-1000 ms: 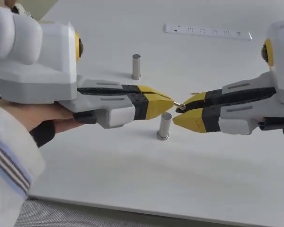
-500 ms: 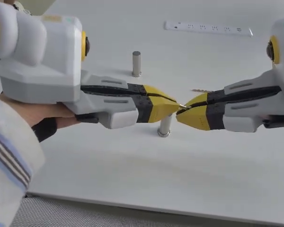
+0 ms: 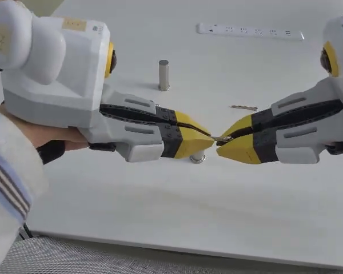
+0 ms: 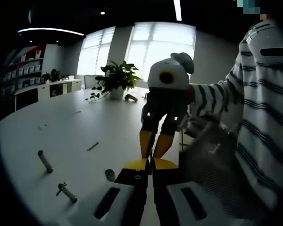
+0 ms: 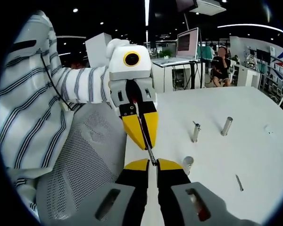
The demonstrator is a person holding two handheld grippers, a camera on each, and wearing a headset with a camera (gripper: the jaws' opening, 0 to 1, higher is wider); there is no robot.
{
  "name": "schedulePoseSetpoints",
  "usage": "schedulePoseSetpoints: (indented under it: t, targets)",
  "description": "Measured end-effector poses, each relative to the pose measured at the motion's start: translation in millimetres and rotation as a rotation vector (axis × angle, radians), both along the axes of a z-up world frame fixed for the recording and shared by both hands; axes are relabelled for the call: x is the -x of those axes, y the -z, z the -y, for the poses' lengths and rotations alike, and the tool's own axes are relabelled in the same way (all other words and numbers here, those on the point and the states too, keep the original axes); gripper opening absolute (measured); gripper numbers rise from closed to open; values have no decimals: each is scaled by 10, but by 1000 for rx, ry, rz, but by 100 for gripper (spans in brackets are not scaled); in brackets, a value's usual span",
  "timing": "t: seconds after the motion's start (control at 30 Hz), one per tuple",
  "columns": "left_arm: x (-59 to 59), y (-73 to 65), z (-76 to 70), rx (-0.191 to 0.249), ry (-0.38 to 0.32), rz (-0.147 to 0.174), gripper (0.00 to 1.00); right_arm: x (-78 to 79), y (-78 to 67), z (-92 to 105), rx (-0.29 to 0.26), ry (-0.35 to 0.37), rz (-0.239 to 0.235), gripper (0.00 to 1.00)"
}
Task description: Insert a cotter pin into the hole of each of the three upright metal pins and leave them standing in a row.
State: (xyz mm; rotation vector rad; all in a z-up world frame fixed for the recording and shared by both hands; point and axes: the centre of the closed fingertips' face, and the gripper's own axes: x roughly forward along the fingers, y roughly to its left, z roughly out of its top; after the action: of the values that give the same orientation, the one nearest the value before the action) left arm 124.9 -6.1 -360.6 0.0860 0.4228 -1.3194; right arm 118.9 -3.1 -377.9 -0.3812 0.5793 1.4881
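Head view: table edge [image 3: 160, 243] below left gripper [image 3: 210, 138]

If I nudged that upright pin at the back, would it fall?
Likely with a firm push: the pin is tall and slim, though its wider foot should resist a light touch. Once down, being round, it may roll.
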Motion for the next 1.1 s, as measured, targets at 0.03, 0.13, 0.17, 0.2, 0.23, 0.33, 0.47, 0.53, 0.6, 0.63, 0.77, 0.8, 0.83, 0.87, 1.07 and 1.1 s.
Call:
schedulePoseSetpoints:
  t: [0.03,0.13,0.17,0.2,0.23,0.33,0.47,0.53,0.6,0.63,0.77,0.8,0.83,0.87,1.07,1.1]
  targets:
    - [6,9,2,-5,5,1,0,-11,2,4,1,-2,1,0]
    - [21,40,-2,-24,26,5,0,0,-2,4,1,-10,-4,0]
    - [32,42,17,-28,27,7,0,3,-2,4,1,-9,-8,0]
    - [42,41,27,-28,31,7,0,11,1,7,4,-13,-8,0]
    - [53,43,39,-29,36,8,0,22,5,10,8,-18,-5,0]
    - [78,65,51,-38,52,10,0,56,27,20,19,-33,-7,0]
    - [109,82,85,-48,72,28,0,80,45,48,18,-46,4,0]
    - [110,74,107,-46,73,31,0,71,40,57,16,-40,9,0]
    - [99,75,118,-45,71,30,0,76,40,68,19,-42,19,0]
    - [91,81,121,-46,67,26,0,79,41,71,21,-43,23,0]
    - [71,117,117,-55,67,38,1,94,62,88,32,-41,33,0]
    - [66,132,112,-61,65,37,1,80,73,94,33,-37,32,0]
    - [78,151,124,-70,58,29,1,64,85,108,35,-27,28,0]
    - [72,163,120,-76,53,31,2,52,91,118,35,-17,22,0]
    - [-79,249,-2,-94,-8,19,9,-111,126,206,35,53,37,0]
    - [-80,257,-6,-96,-10,17,9,-135,142,229,39,57,42,0]
